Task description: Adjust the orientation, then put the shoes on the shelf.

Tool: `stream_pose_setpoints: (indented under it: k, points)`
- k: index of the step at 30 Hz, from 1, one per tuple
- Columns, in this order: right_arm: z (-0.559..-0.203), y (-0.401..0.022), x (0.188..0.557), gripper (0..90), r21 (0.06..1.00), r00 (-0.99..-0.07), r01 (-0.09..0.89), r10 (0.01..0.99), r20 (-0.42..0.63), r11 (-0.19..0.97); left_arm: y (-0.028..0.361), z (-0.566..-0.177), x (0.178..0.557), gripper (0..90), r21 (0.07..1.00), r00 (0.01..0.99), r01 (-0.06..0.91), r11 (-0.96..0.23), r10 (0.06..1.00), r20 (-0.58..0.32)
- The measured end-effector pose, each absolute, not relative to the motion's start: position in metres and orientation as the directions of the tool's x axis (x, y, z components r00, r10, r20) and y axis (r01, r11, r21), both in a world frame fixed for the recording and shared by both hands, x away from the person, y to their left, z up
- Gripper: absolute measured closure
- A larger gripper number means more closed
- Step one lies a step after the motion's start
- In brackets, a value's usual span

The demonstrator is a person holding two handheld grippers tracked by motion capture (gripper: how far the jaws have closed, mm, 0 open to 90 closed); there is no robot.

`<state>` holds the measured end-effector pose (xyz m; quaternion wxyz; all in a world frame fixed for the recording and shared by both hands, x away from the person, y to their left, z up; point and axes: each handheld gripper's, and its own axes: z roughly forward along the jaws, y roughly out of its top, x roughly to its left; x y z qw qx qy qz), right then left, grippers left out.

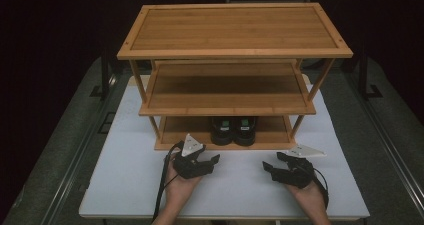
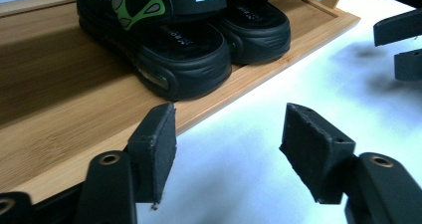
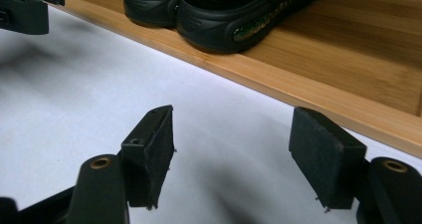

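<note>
A pair of black shoes (image 1: 233, 130) stands side by side on the bottom shelf (image 1: 175, 130) of a three-tier bamboo shoe rack (image 1: 235, 52). My left gripper (image 1: 210, 161) rests on the white table surface in front of the rack, left of the shoes, open with nothing between its jaws. My right gripper (image 1: 272, 161) lies to the right, also open and holding nothing. In the left gripper view, the open gripper (image 2: 229, 129) points at the shelf's front edge below the nearer shoe (image 2: 179, 50). In the right gripper view, the open gripper (image 3: 231, 139) faces the shoes (image 3: 234, 20) from the other side.
The rack's middle shelf (image 1: 227, 90) and top shelf (image 1: 235, 27) are bare. A white mat (image 1: 125, 175) covers the table (image 1: 60, 150), with dark rails along both sides. The right gripper's jaws (image 2: 398, 45) show far right in the left gripper view.
</note>
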<state>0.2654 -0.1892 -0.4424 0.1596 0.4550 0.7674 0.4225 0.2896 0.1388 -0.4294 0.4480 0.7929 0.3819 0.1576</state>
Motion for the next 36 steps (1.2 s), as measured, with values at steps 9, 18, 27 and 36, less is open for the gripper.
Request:
stream_pose_setpoints:
  k: [9, 18, 27, 36]
  points:
    - [-0.442, -0.200, 0.258, 33.2, 0.794, -0.530, 0.566, 0.835, 0.144, 0.222, 0.146, -0.427, 0.284, 33.2, 0.830, 0.658, 0.459, -0.318, 0.749, -0.076]
    - [-0.441, -0.209, 0.252, 33.1, 0.795, -0.525, 0.566, 0.839, 0.142, 0.219, 0.162, -0.422, 0.281, 32.4, 0.828, 0.650, 0.460, -0.321, 0.757, -0.068]
    - [-0.442, -0.213, 0.249, 32.8, 0.790, -0.524, 0.571, 0.840, 0.141, 0.224, 0.174, -0.422, 0.278, 31.7, 0.824, 0.643, 0.466, -0.323, 0.763, -0.065]
    - [-0.445, -0.220, 0.242, 32.8, 0.788, -0.518, 0.576, 0.842, 0.147, 0.217, 0.179, -0.424, 0.272, 30.0, 0.819, 0.646, 0.467, -0.333, 0.761, -0.058]
